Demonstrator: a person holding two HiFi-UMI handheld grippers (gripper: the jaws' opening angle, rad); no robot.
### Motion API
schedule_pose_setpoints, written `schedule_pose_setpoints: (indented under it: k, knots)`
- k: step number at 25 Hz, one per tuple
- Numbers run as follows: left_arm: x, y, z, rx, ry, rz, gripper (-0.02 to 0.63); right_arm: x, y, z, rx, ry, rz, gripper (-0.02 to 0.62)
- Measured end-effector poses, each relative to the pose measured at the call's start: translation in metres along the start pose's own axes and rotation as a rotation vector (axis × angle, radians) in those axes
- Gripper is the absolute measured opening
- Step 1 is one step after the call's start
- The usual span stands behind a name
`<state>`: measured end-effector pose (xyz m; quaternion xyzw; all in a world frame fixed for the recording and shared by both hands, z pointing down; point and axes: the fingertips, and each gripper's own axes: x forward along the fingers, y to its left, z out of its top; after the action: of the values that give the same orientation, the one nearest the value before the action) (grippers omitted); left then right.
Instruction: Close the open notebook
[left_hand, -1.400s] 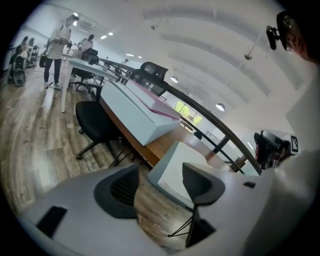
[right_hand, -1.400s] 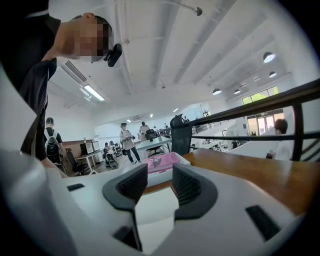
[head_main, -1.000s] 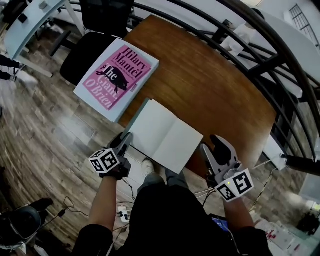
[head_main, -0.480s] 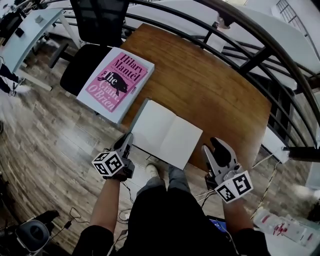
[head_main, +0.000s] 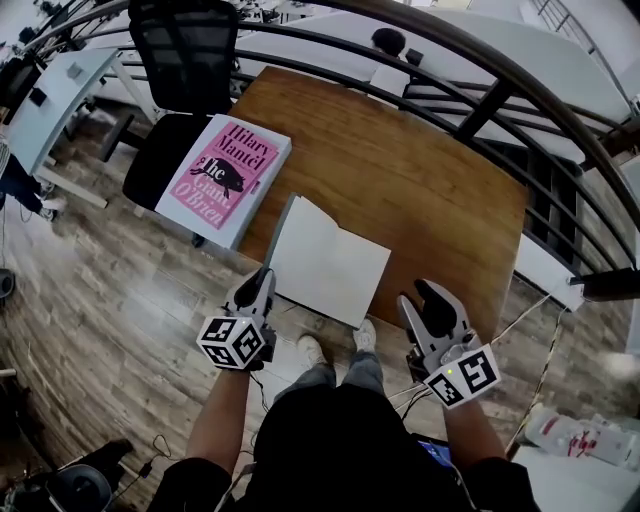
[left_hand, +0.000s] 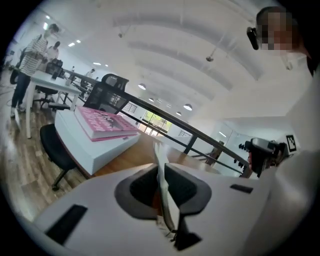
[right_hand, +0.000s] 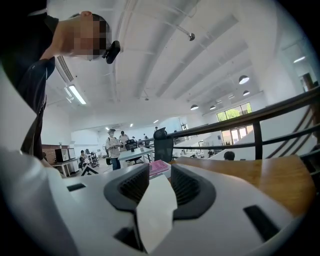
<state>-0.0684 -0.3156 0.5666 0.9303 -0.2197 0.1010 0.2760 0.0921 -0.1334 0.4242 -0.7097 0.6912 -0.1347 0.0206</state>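
Observation:
The open notebook (head_main: 335, 265), with blank white pages, lies at the near edge of the wooden table (head_main: 420, 190). Its left half is raised off the table, showing a teal cover edge. My left gripper (head_main: 262, 283) is shut on the near-left edge of that half. In the left gripper view the thin sheet (left_hand: 161, 165) stands edge-on, pinched between the jaws. My right gripper (head_main: 422, 297) hovers just right of the notebook's near-right corner, jaws a little apart and apart from the notebook. In the right gripper view a white page (right_hand: 157, 210) shows in the gap.
A thick pink-covered book (head_main: 222, 177) lies on a white block at the table's left end, also seen as the pink book (left_hand: 102, 125). A black office chair (head_main: 185, 60) stands behind it. A dark railing (head_main: 470, 110) curves round the far side. The floor below is wood.
The left gripper has shut on the notebook's left edge and risen with it, so the left half now stands up off the table. The right gripper has drifted slightly upward.

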Motion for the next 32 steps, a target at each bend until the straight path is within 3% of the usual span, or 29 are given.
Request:
schedule_pose_setpoints:
  k: [12, 20, 24, 32]
  knots:
    - [0.001, -0.091, -0.009, 0.232, 0.057, -0.019, 0.051, -0.06, -0.034, 0.019, 0.016, -0.044, 0.015, 0.13]
    - [0.007, -0.145, -0.037, 0.262, 0.087, -0.048, 0.052, -0.092, -0.063, 0.019, 0.032, -0.045, 0.023, 0.129]
    - [0.011, -0.181, -0.053, 0.281, 0.122, -0.146, 0.179, -0.099, -0.069, 0.017, 0.043, -0.044, 0.025, 0.129]
    - [0.014, -0.19, -0.052, 0.314, 0.13, -0.155, 0.184, -0.11, -0.079, 0.025, 0.029, -0.065, 0.017, 0.129]
